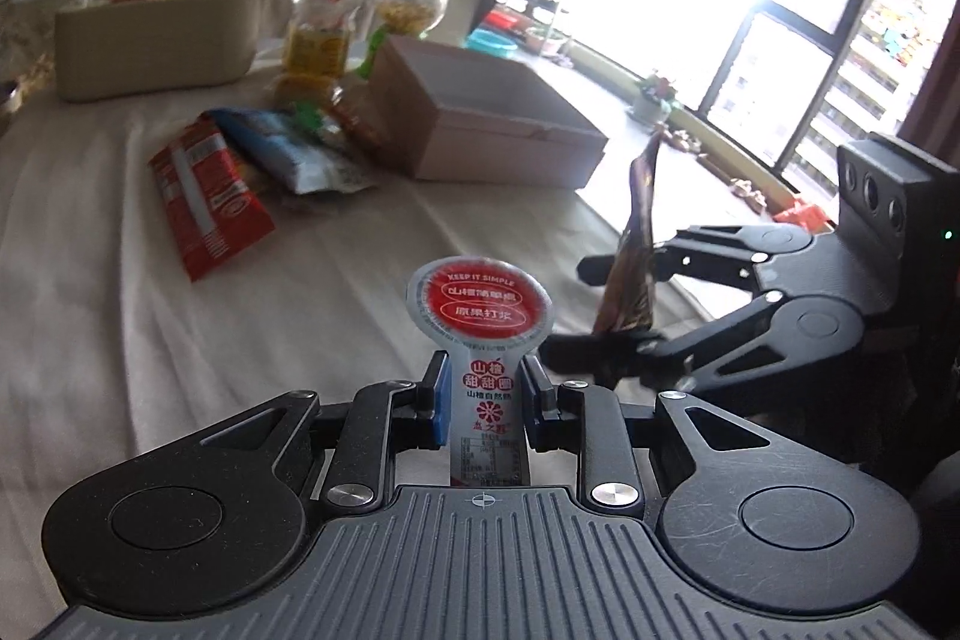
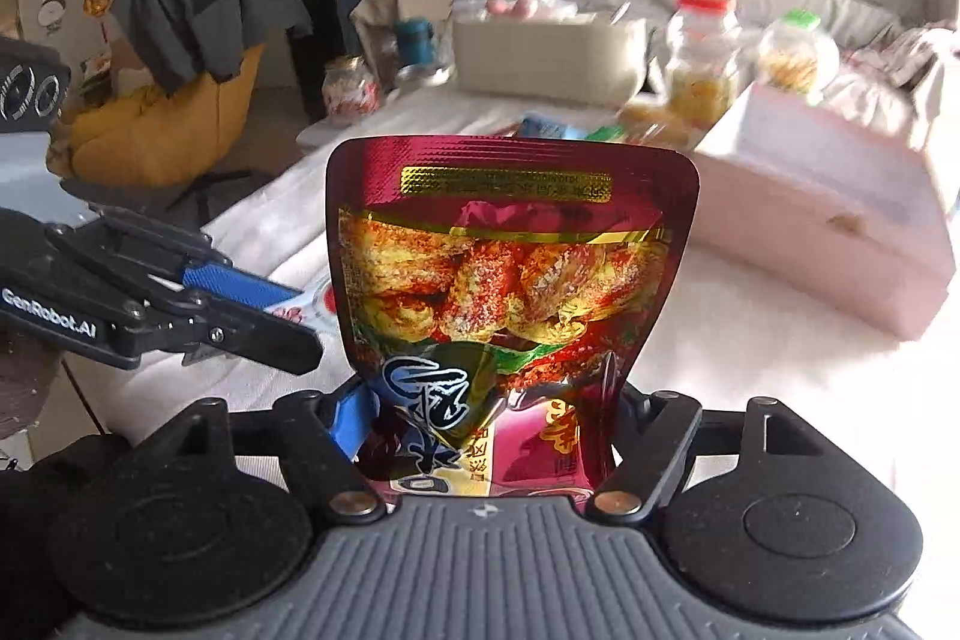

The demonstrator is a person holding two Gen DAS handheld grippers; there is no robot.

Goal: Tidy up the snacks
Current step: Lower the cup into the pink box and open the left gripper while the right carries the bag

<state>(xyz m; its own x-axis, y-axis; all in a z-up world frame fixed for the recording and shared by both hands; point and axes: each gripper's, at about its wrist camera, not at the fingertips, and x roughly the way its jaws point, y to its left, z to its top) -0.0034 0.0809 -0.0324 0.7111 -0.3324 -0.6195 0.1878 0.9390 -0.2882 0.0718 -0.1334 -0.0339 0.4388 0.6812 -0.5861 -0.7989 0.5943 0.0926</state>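
The white hawthorn snack packet (image 1: 480, 370) with a round red top stands upright at 6 o'clock in the left wrist view, lifted above the sheet. The dark red foil pouch (image 2: 510, 280), with a picture of spicy pieces, stands upright in the middle of the right wrist view, its lower part crumpled. At 10 o'clock, in the left wrist view, a red packet (image 1: 207, 196) and a blue packet (image 1: 300, 148) lie flat beside the open pink box (image 1: 510, 142).

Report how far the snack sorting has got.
Nothing looks packed yet: what shows of the open cardboard box is empty. In hand: the left tongs clamp a hawthorn snack pack, the right tongs hold a maroon foil pouch. Left: the red packet, blue-white packet and jars beside the box.
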